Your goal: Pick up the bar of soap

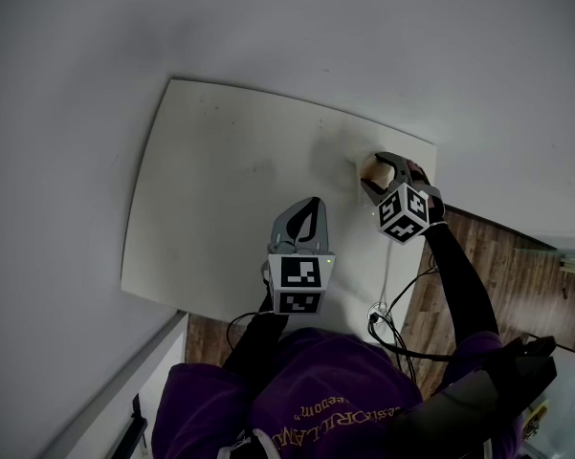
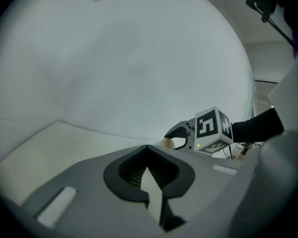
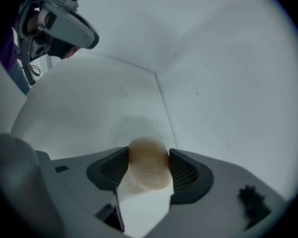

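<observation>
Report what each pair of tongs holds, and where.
Right tongs grip the bar of soap by its two opposite sides; left tongs are shut, holding nothing.

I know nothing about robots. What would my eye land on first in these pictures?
First, the pale bar of soap, clamped between the jaws of the right gripper near the far right corner of the white table. Next, the black-and-white marker cube on each hand-held gripper. The left gripper hangs over the table's near side, jaws together with nothing in them.
</observation>
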Motion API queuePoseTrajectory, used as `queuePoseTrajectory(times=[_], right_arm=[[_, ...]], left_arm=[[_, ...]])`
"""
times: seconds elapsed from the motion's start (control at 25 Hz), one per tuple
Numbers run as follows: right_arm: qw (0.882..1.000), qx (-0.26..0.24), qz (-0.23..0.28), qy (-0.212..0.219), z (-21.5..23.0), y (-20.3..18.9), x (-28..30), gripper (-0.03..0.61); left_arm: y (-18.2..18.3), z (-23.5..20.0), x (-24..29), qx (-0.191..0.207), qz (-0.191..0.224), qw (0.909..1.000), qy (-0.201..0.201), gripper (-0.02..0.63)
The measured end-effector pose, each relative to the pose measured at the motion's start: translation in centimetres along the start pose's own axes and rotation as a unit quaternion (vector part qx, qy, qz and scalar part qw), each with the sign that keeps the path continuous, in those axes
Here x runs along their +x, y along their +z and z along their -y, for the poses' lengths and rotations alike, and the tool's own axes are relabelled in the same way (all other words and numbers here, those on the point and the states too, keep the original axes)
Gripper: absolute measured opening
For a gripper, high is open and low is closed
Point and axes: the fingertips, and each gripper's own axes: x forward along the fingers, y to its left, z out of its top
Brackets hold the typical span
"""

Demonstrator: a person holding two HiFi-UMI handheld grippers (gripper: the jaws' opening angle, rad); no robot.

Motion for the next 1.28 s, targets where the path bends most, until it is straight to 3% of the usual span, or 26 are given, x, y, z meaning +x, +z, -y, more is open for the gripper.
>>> queuePoseTrajectory(times=[0.28,0.52,0.64,0.92,1.12,1.28], right_arm=[[0.992,0.039,0.073,-0.091,2.8,3.1,-4.7,0.272],[0.968,0.064,0.149,-0.190,5.6,6.5,-11.1,0.272],[0.941,0.091,0.214,-0.245,7.0,9.1,-16.0,0.272],[0.859,0.186,0.351,-0.324,8.7,13.6,-26.9,0.270],[0.809,0.232,0.424,-0.334,8.8,15.3,-32.3,0.270],[0.777,0.257,0.467,-0.335,8.5,15.9,-34.7,0.270]], left_arm=[[1.0,-0.1,0.3,0.004,0.013,0.9999,0.002,0.005],[3.5,-0.1,-0.3,0.013,0.043,0.9990,0.002,0.005],[5.5,-0.1,-1.3,0.022,0.071,0.9972,0.008,0.005],[12.4,0.6,-4.6,0.059,0.164,0.9845,0.019,0.005],[16.3,2.2,-7.1,0.079,0.217,0.9729,0.010,0.005],[18.4,3.5,-9.2,0.079,0.248,0.9655,-0.005,0.005]])
